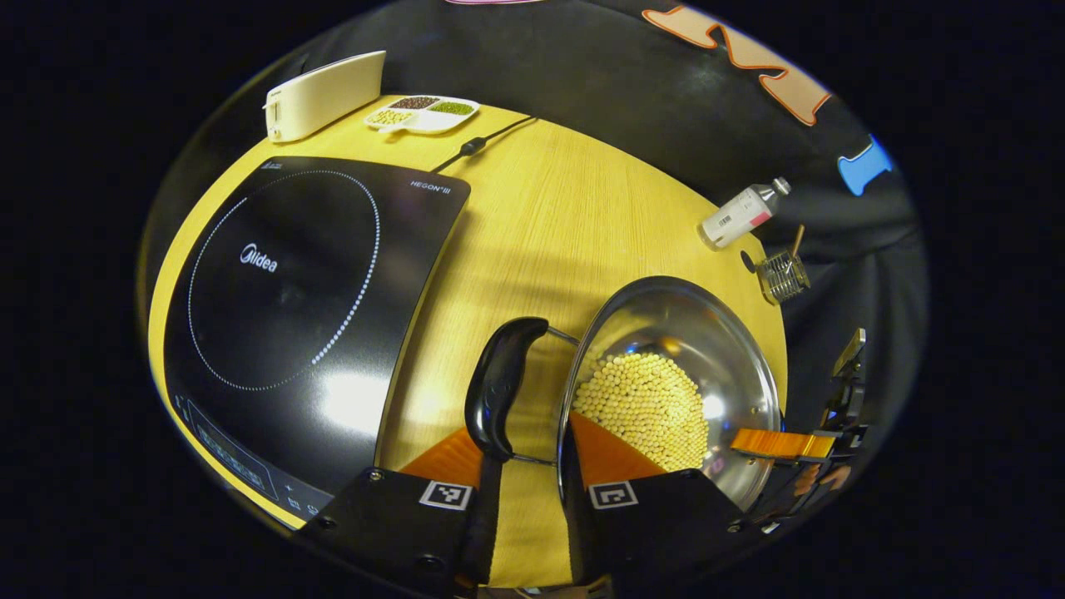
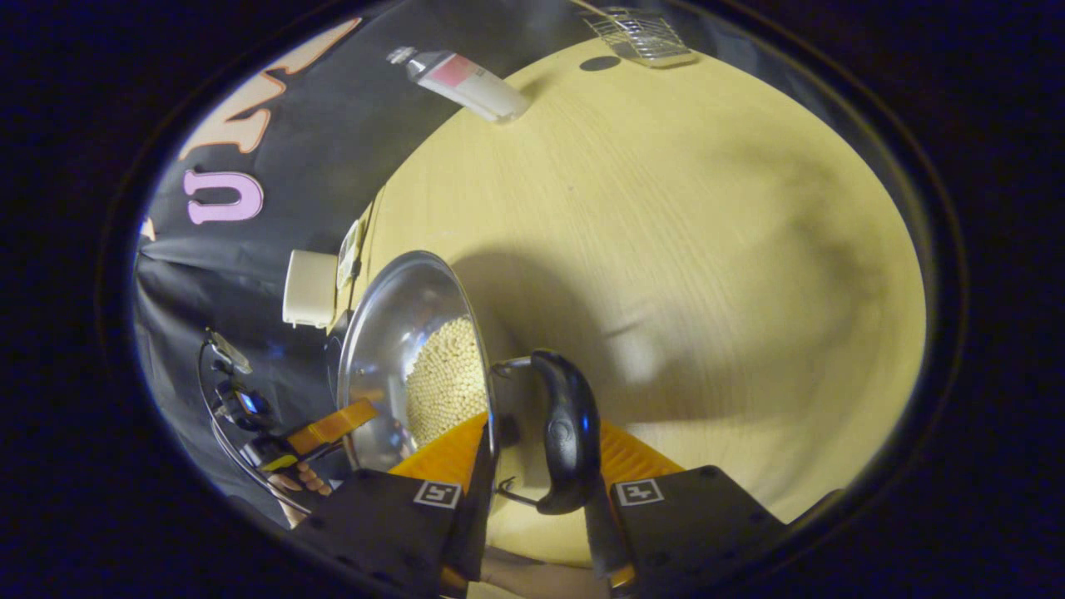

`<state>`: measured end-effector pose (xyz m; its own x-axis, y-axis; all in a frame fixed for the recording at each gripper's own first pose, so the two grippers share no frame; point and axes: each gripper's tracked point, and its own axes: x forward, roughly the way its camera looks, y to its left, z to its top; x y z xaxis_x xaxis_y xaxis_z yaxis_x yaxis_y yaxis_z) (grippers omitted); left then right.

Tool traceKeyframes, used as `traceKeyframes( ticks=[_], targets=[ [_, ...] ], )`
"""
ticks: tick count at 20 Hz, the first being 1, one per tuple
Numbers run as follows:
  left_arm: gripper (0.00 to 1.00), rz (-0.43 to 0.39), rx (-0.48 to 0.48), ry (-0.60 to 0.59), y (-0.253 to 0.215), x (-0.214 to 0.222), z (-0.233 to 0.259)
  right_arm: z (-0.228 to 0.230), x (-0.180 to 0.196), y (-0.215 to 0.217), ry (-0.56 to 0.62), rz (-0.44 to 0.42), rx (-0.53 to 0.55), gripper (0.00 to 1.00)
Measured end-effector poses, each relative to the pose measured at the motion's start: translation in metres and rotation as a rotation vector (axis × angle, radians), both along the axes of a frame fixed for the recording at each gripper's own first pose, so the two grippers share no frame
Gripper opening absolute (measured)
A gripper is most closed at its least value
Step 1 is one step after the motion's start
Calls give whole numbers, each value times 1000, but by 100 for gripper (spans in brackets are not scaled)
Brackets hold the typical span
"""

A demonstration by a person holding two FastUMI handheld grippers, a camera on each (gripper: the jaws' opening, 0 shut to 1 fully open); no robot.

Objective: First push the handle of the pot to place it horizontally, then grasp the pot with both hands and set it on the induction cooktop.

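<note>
Yellow wood grain covers the table (image 1: 549, 225), and going from the left in the left gripper view there is first the black induction cooktop (image 1: 291, 291), lying flat with nothing on it. A cream-white case (image 1: 323, 96) and a small tray of beans (image 1: 423, 113) sit at the far edge behind it. To its right stands the steel pot (image 1: 678, 333), holding pale round beans (image 1: 645, 408), on the bare table just beside the cooktop. The left gripper (image 1: 528, 453) has its fingers spread around the pot's black side handle (image 1: 499, 387): one finger outside the handle, the other over the rim, and I cannot tell whether they press. Far right are a white bottle (image 1: 740, 216) and a wire basket (image 1: 782, 276). In the right gripper view, the right gripper (image 2: 541, 466) sits likewise around the pot's other handle (image 2: 567, 433), one finger against the pot wall; its grip I cannot judge either.
</note>
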<state>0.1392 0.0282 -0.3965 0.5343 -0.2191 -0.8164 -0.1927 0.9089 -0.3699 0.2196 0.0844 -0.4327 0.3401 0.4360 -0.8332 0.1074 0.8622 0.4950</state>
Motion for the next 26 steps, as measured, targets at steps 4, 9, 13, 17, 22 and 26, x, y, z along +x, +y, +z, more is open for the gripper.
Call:
traceKeyframes(
  ticks=[4,9,13,17,22,26],
  targets=[
    [35,-15,17,9,-5,-19,-12,-3,5,17,-45,19,-38,52],
    [11,-77,98,-4,-9,-24,-22,-6,0,25,-88,63,-39,52],
    [16,-92,159,-29,-2,-17,-20,-14,4,19,-62,36,-23,52],
    [75,-66,210,-19,24,-16,-12,-20,5,15,-51,43,-18,52],
    [93,-122,185,14,25,3,-10,-19,7,16,-58,51,-13,47],
    [87,-203,198,60,19,25,-16,-19,7,16,-58,54,-11,47]
  ],
)
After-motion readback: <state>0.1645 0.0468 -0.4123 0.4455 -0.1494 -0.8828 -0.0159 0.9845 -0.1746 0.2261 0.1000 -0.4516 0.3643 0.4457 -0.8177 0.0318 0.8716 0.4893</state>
